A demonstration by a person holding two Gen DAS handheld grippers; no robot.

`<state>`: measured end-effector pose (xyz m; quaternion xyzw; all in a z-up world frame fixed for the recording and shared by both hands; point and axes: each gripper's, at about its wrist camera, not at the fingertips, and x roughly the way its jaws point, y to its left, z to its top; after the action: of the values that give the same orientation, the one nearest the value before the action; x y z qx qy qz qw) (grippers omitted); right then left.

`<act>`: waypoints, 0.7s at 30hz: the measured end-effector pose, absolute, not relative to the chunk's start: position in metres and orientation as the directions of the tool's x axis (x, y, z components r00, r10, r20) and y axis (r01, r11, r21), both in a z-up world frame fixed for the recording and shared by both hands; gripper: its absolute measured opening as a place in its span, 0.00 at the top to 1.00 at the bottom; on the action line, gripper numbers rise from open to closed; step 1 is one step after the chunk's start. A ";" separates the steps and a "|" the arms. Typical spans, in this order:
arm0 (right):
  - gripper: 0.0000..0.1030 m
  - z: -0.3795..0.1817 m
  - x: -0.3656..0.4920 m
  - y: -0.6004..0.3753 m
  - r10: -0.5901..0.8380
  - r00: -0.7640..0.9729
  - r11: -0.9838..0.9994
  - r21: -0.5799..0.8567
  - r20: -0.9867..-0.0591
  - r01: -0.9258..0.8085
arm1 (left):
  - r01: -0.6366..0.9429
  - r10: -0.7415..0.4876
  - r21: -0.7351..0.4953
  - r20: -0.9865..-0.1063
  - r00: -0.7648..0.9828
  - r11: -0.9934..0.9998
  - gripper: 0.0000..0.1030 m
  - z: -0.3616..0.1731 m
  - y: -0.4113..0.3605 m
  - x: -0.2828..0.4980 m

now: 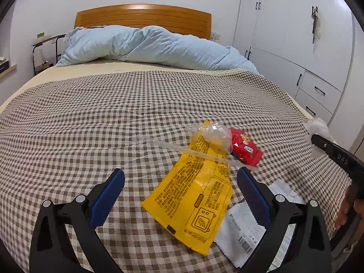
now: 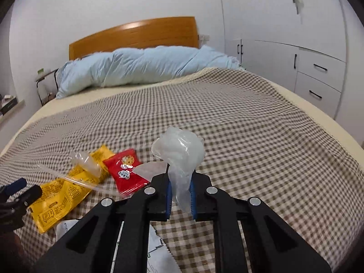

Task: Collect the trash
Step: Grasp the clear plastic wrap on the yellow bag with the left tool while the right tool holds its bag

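Crumpled clear plastic bag [image 2: 179, 157] clamped between blue pads of your right tongs [image 2: 180, 195], held above checked bedspread [image 2: 250, 136]. Your left tongs [image 1: 180, 182] spread wide, gripping nothing, poised over yellow packet [image 1: 193, 195]. Red snack wrapper [image 1: 246, 149], clear film [image 1: 211, 133], white printed wrapper [image 1: 241, 232] lie near it on bed.

One yellow packet [image 1: 193, 191], one red packet [image 1: 245, 147], two clear wrappers [image 1: 213, 134] (one crumpled), two white papers [image 1: 243, 232].

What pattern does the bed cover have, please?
Brown-and-white checked bed cover, clearest in the left wrist view.
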<state>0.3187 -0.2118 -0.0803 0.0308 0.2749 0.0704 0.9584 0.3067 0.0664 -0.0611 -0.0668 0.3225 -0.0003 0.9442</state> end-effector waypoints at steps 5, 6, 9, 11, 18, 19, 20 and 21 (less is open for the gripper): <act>0.88 -0.075 0.321 -0.230 0.123 0.851 0.990 0.121 -0.511 -0.071 | 0.018 -0.064 -0.081 -0.607 0.792 0.997 0.07 -0.049 0.042 0.327; 0.88 -0.073 0.320 -0.238 0.109 0.856 0.991 0.126 -0.505 -0.052 | 0.029 -0.054 -0.050 -0.612 0.789 0.998 0.07 -0.048 0.034 0.334; 0.88 -0.070 0.319 -0.259 0.071 0.864 0.992 0.130 -0.498 -0.007 | 0.021 0.005 0.034 -0.638 0.770 0.999 0.07 -0.047 0.016 0.357; 0.88 -0.070 0.318 -0.270 0.056 0.867 0.990 0.138 -0.495 0.015 | 0.011 0.040 0.075 -0.657 0.753 0.997 0.07 -0.050 0.007 0.372; 0.88 -0.064 0.316 -0.297 0.036 0.877 0.983 0.177 -0.480 0.056 | -0.018 0.140 0.164 -0.773 0.618 0.986 0.46 -0.076 -0.005 0.438; 0.88 -0.063 0.315 -0.300 0.038 0.878 0.982 0.180 -0.477 0.055 | -0.027 0.121 0.132 -0.788 0.604 0.991 0.53 -0.079 0.000 0.440; 0.88 -0.062 0.315 -0.301 0.041 0.880 0.982 0.182 -0.474 0.052 | -0.032 0.094 0.094 -0.791 0.605 0.995 0.54 -0.079 0.005 0.439; 0.88 -0.061 0.313 -0.300 0.046 0.881 0.981 0.186 -0.470 0.048 | -0.041 0.078 0.067 -0.778 0.624 0.997 0.58 -0.077 0.009 0.435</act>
<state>0.3133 -0.3005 -0.0611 0.0966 0.2436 -0.0004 0.9651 0.4345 0.0095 -0.0770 0.0214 0.4326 0.0329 0.9007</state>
